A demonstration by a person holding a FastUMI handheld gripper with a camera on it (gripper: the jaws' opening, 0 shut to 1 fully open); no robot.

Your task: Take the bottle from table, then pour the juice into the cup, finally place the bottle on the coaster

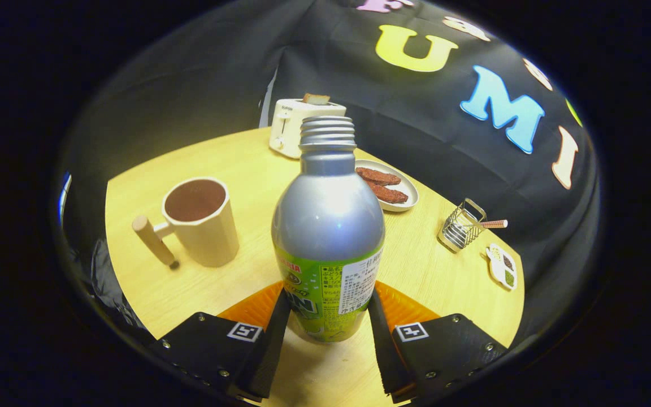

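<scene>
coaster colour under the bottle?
Orange. The coaster shows in the gripper view, behind the bottle that stands between the fingers.

A toaster with a slice of bread in its slot stands at the table's 12 o'clock edge. Plate bearing two brown pieces at 1 o'clock. Wire holder at 3 o'clock, a stick projecting from it. Small two-compartment dish just beyond, at the table edge.
</scene>
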